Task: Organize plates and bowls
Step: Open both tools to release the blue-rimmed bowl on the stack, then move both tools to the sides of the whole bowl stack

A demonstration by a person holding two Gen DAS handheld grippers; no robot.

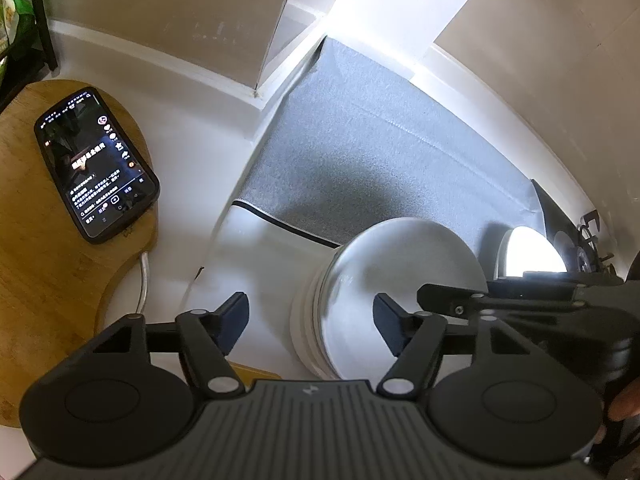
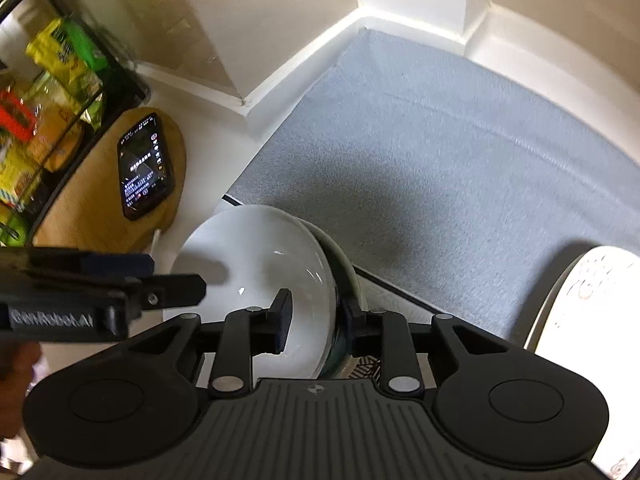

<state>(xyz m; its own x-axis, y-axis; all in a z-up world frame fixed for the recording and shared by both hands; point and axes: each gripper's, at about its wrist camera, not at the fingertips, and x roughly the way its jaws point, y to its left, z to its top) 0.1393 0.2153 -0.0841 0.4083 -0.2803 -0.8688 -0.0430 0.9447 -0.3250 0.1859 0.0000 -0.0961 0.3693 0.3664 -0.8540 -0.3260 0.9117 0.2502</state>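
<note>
A glossy white bowl lies on top of a stack of white dishes at the near edge of a grey mat. My left gripper stands wide open around the stack's left side, with neither pad touching it. My right gripper straddles the bowl's right rim, one pad inside and one outside, with a gap to the rim, so it is open. Under the white bowl a darker bowl shows. A second white dish with a faint print sits on the mat to the right.
A phone with its screen lit lies on a wooden cutting board to the left, its cable running toward me. A black wire rack with snack packets stands beyond the board. White walls and a corner close the back.
</note>
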